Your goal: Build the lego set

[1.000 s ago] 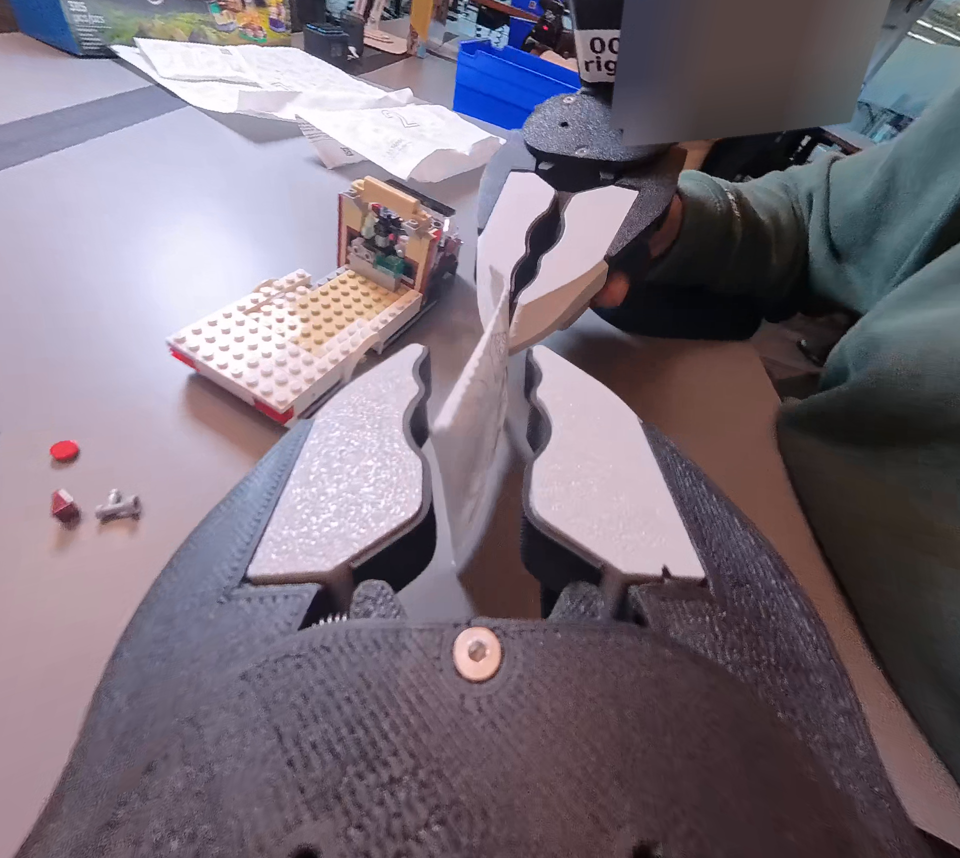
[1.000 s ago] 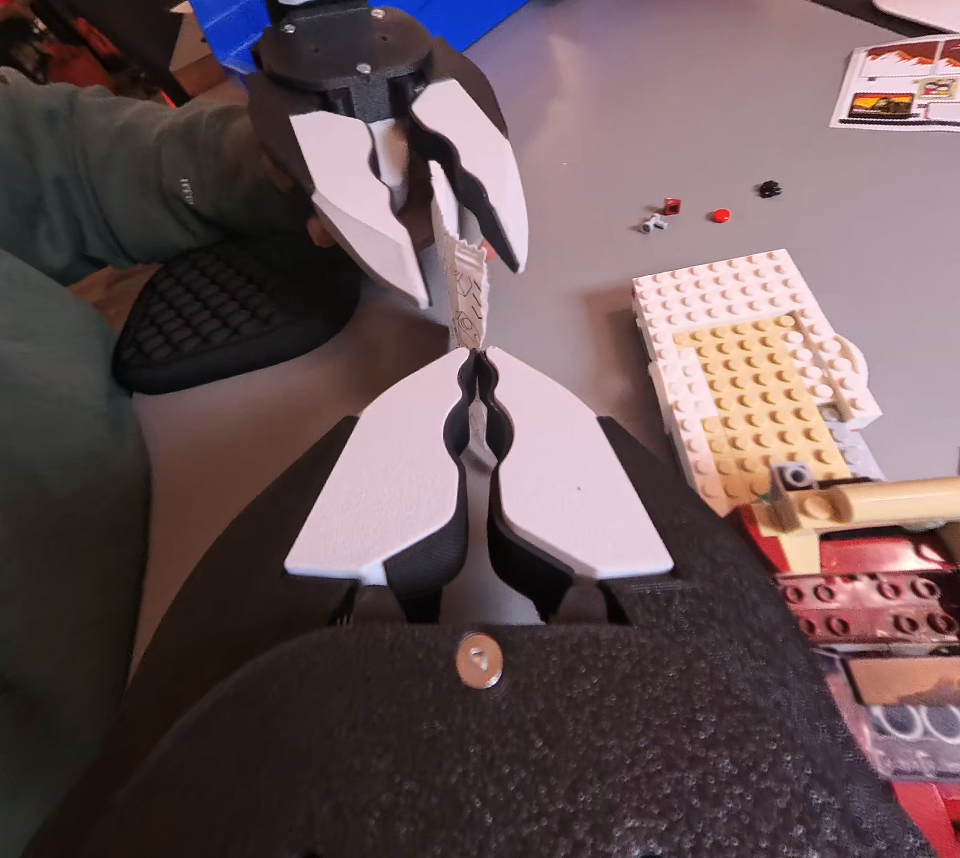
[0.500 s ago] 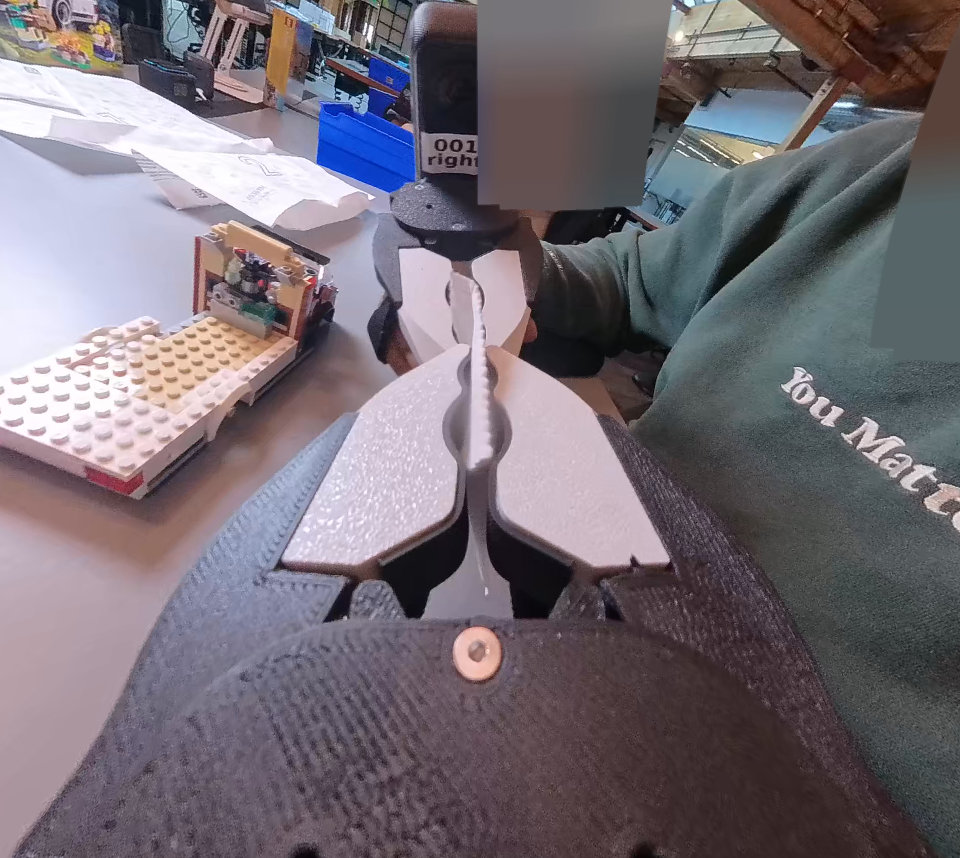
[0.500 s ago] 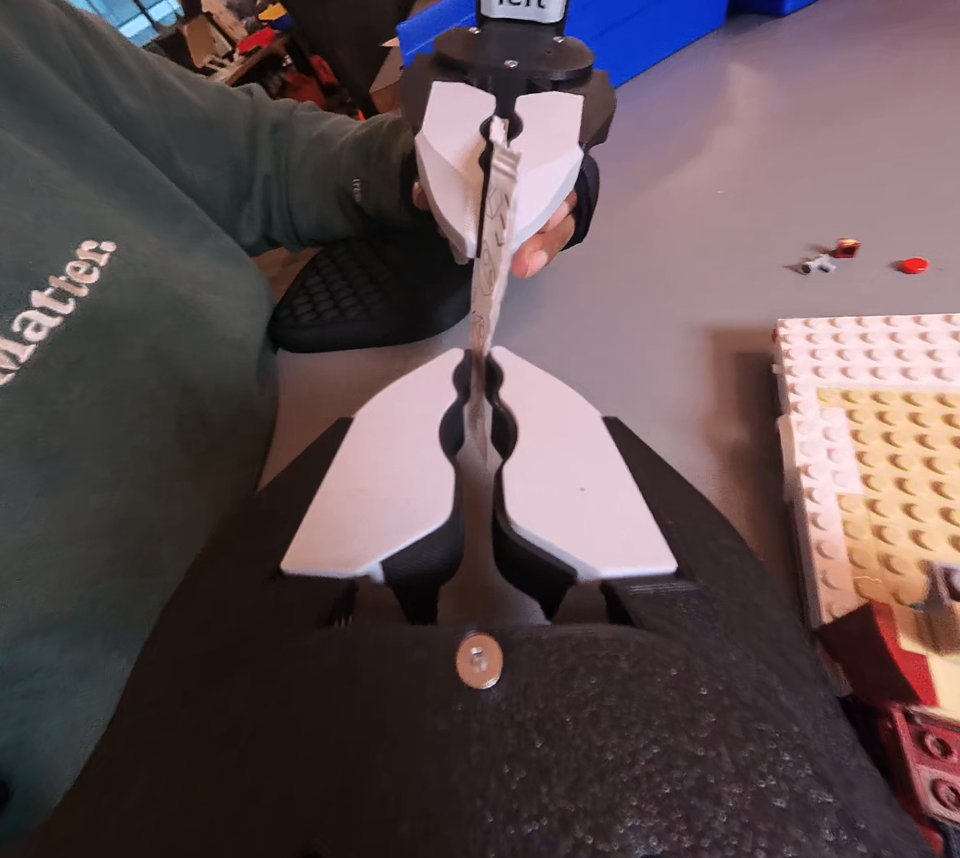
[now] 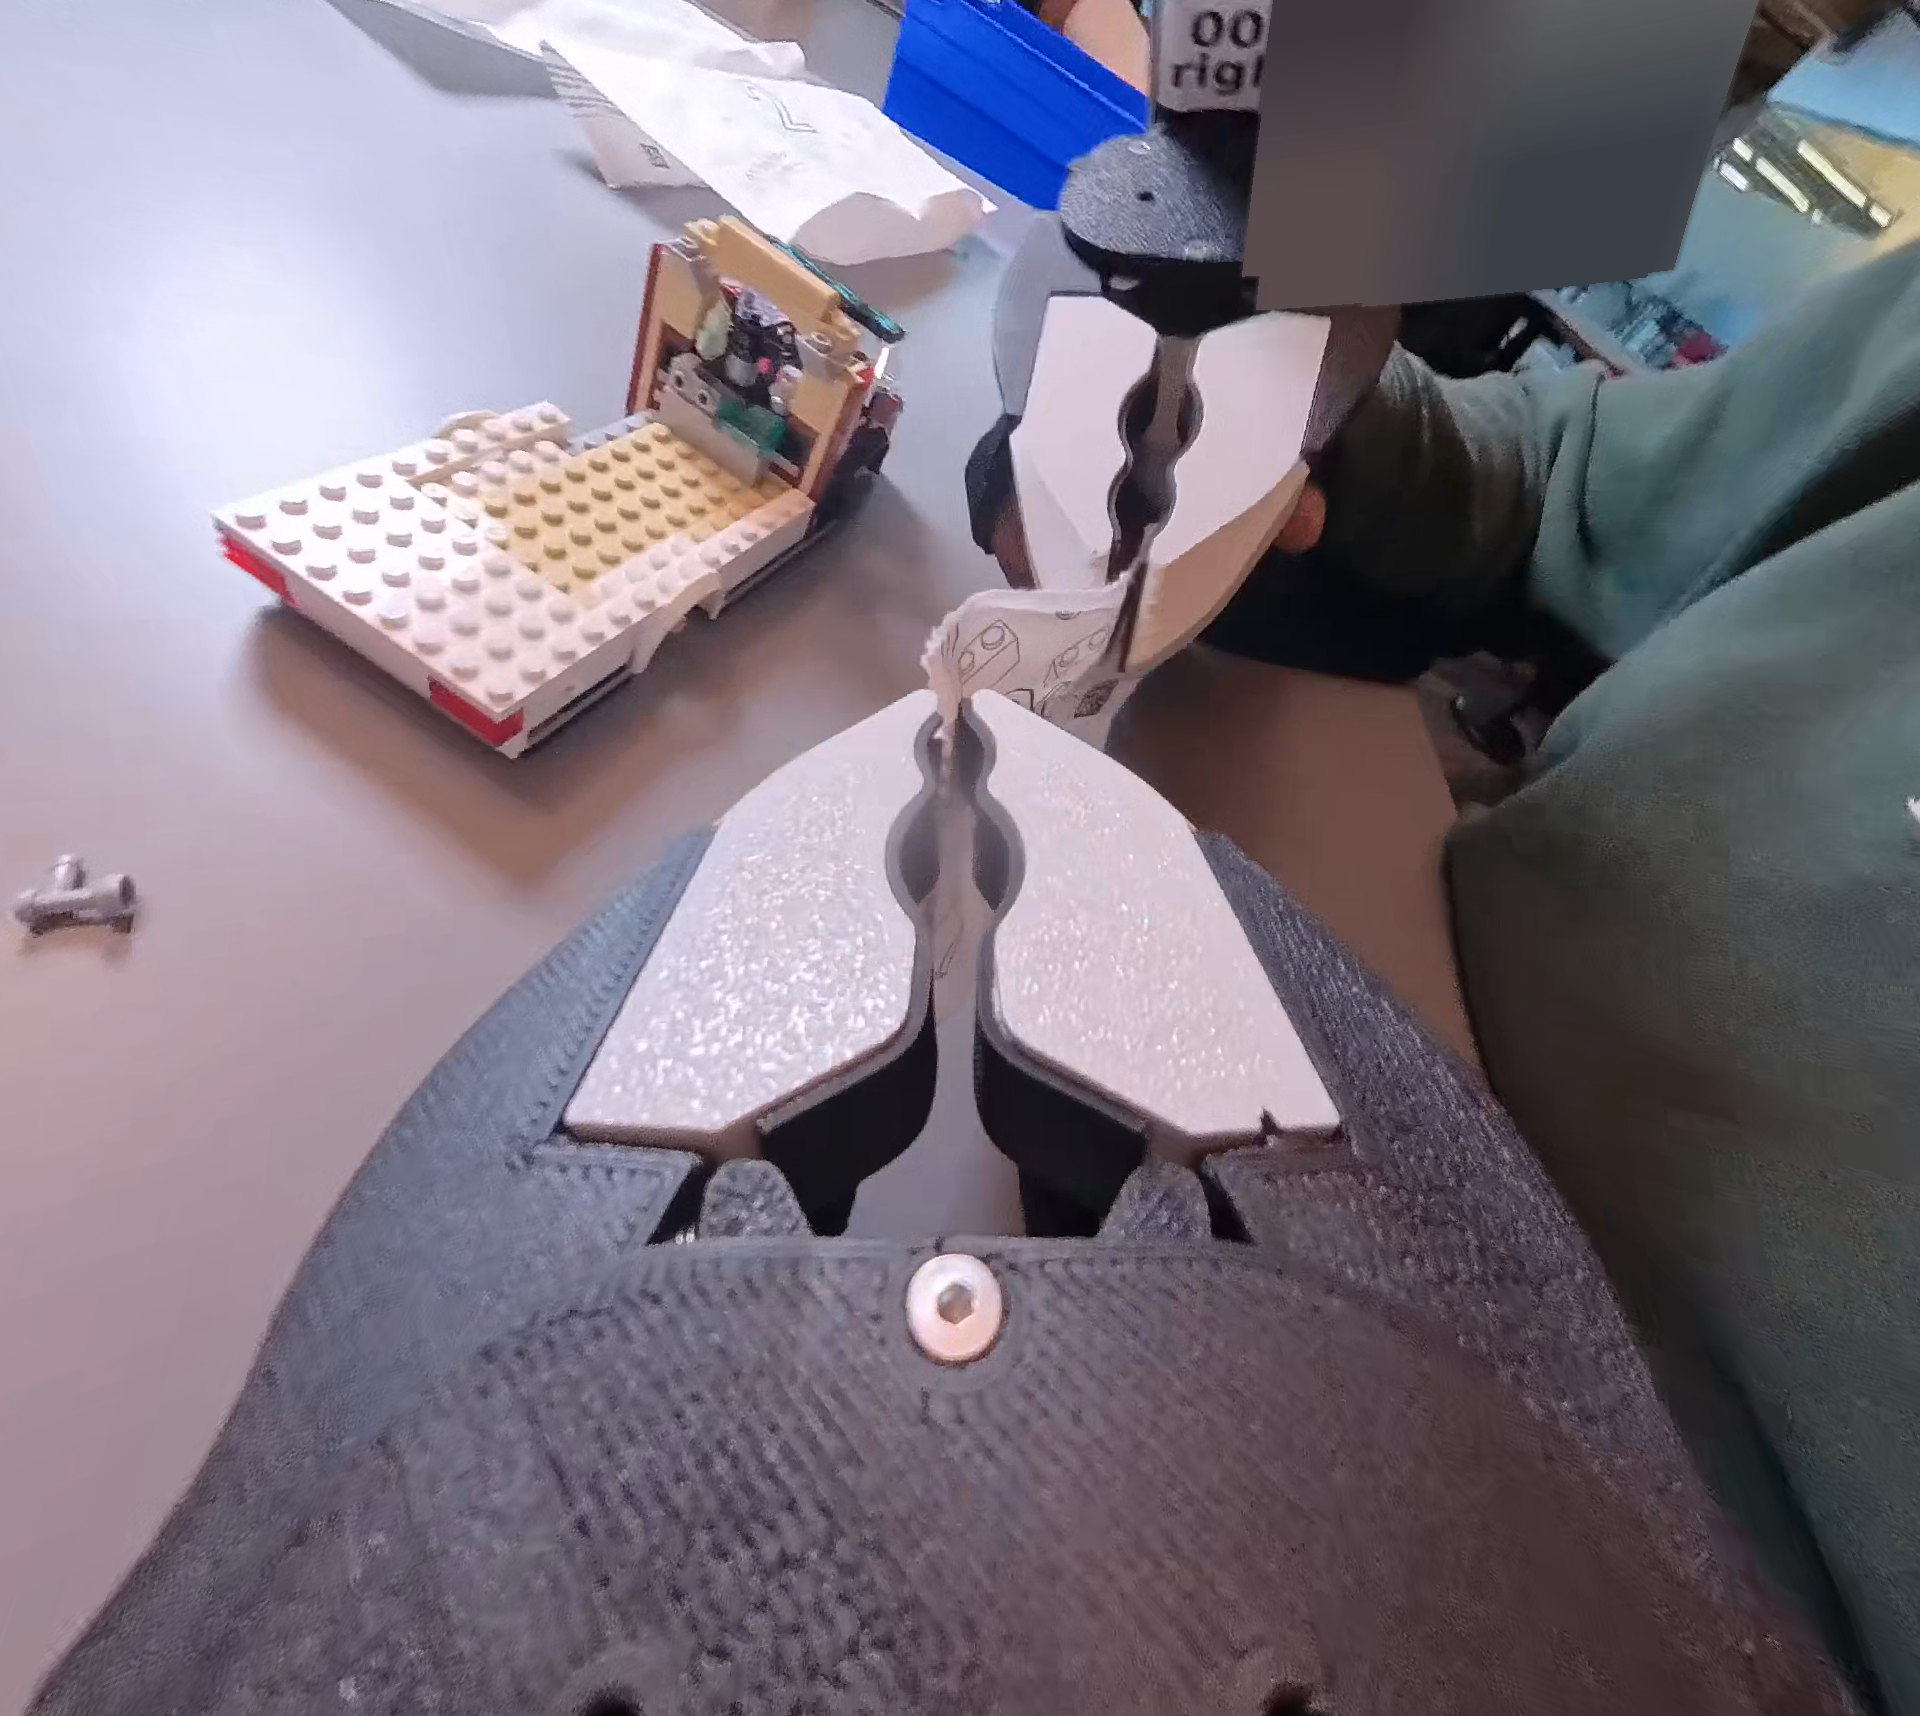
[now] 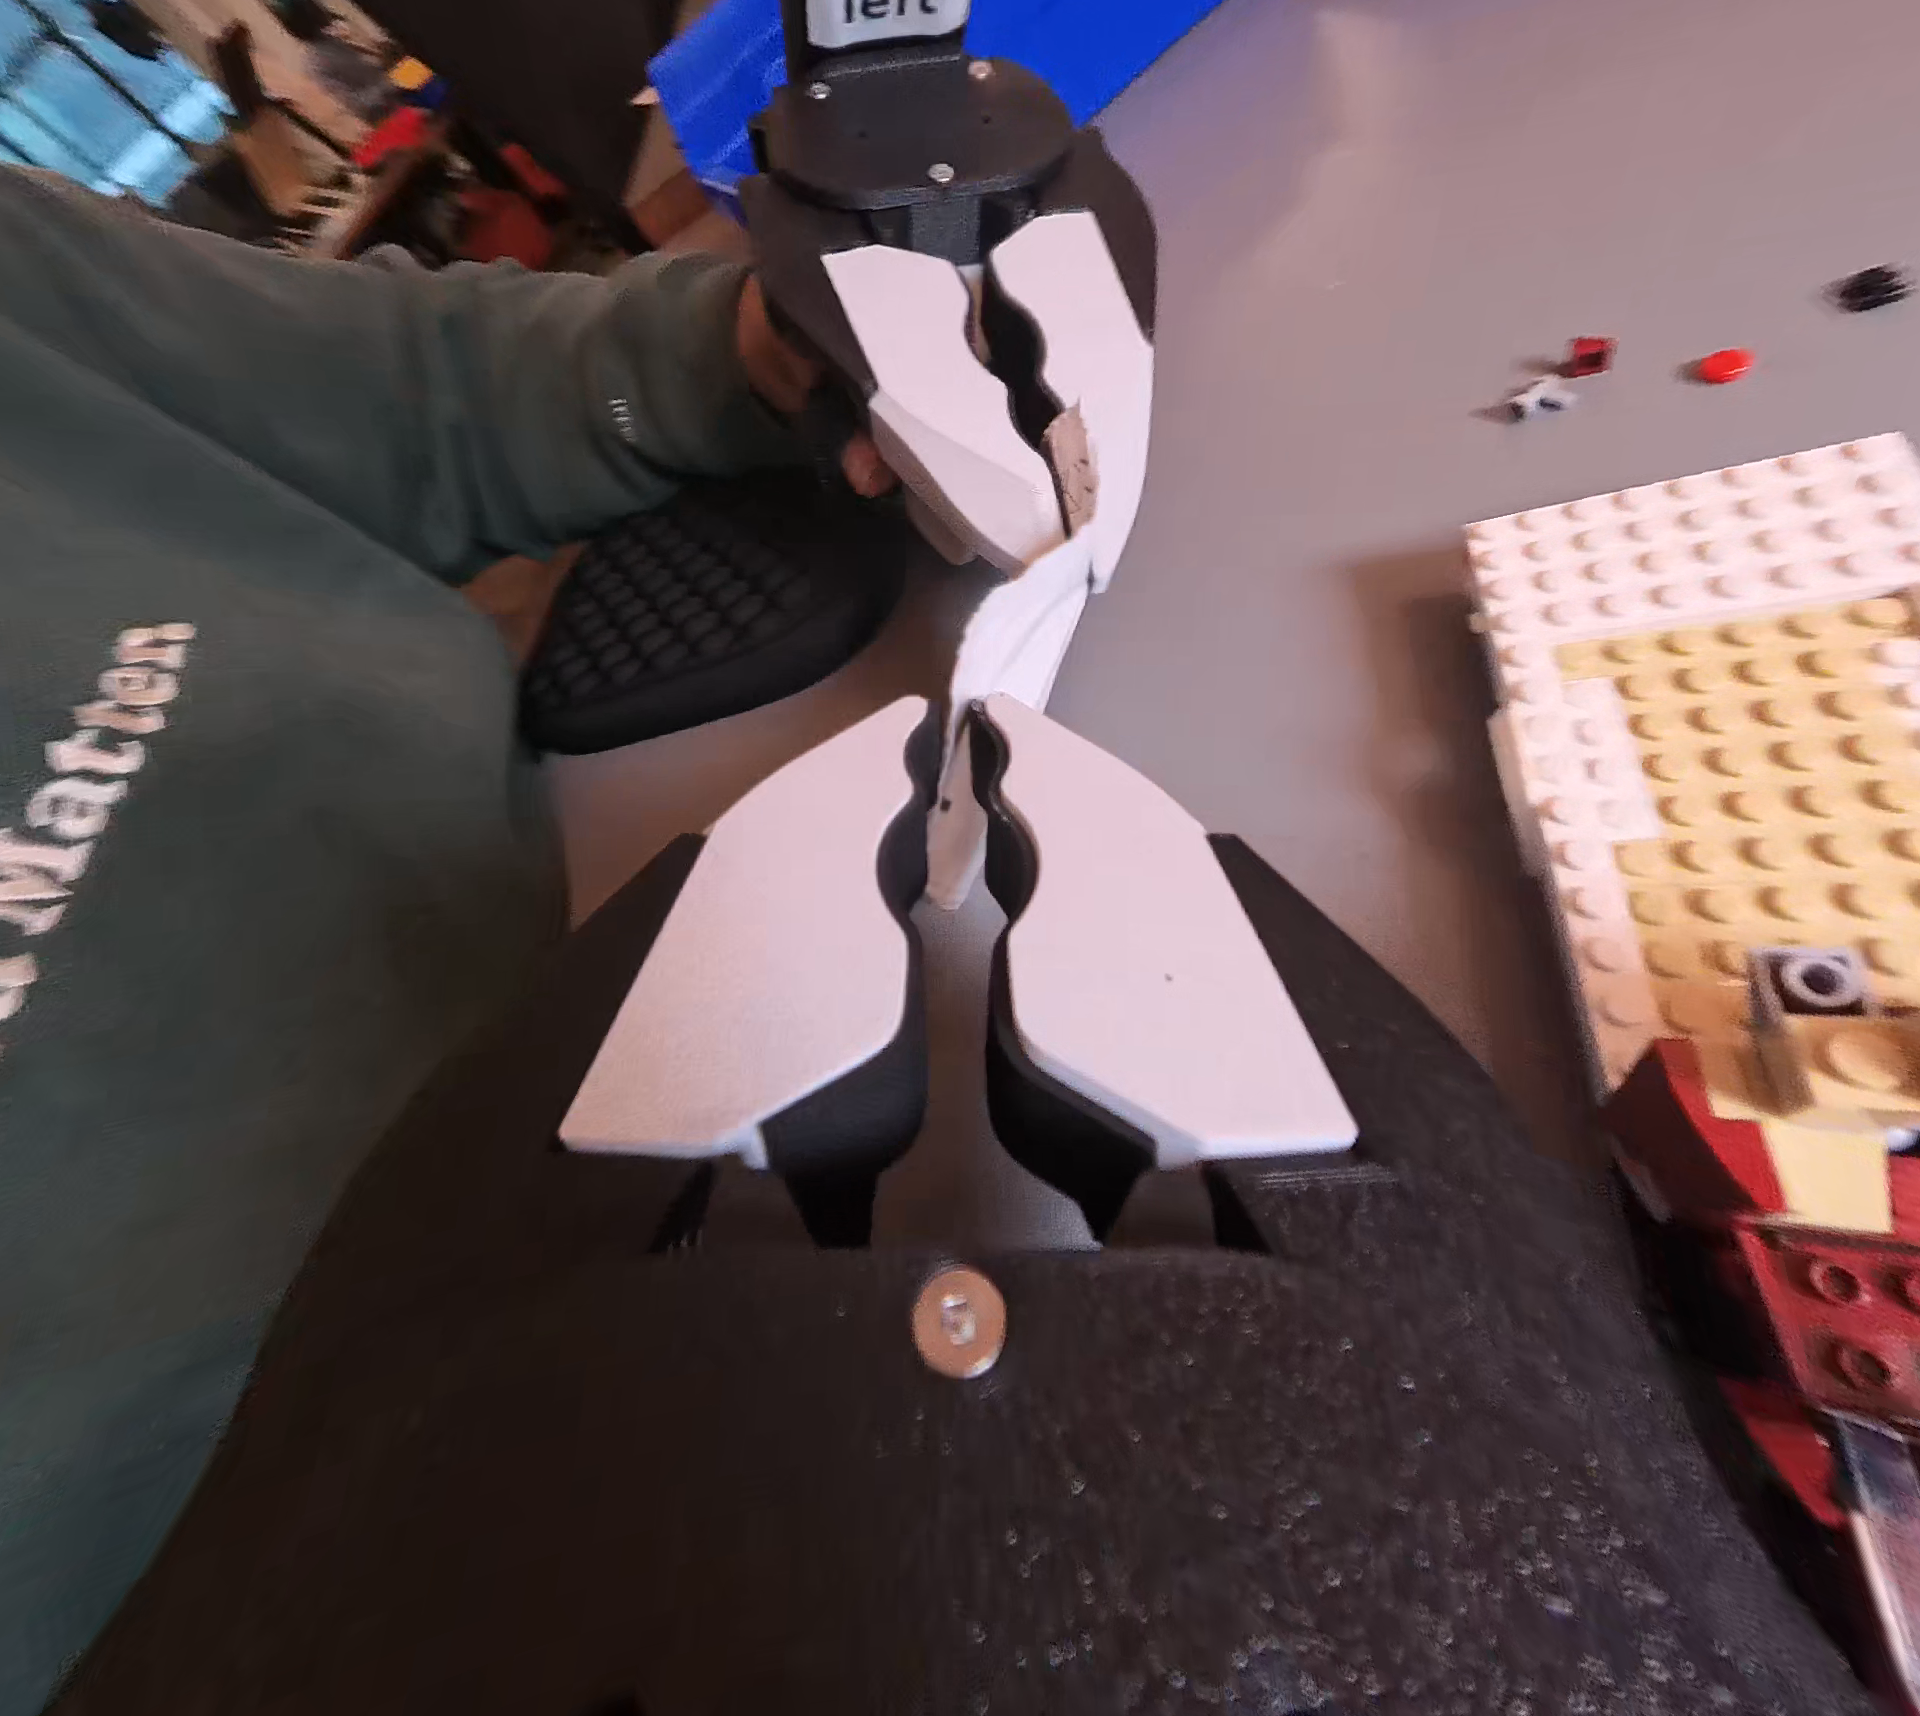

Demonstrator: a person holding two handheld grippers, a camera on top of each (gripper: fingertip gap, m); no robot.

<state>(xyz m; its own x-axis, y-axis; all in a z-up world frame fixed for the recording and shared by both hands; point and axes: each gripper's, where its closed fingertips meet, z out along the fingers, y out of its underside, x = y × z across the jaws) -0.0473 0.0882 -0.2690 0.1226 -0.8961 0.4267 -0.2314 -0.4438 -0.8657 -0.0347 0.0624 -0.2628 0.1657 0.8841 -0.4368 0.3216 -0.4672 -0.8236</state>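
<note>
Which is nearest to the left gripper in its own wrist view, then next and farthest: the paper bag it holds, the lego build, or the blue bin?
1. Paper bag: pinched at the left gripper tips.
2. Lego build: on the table, ahead and left.
3. Blue bin: far edge, ahead and slightly right.

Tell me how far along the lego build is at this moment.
Done: a studded white-and-tan base with a cab section at one end. In hand: the left gripper and right gripper both pinch a paper parts bag. Left: opening it, adding more; loose small pieces lie unused.
</note>
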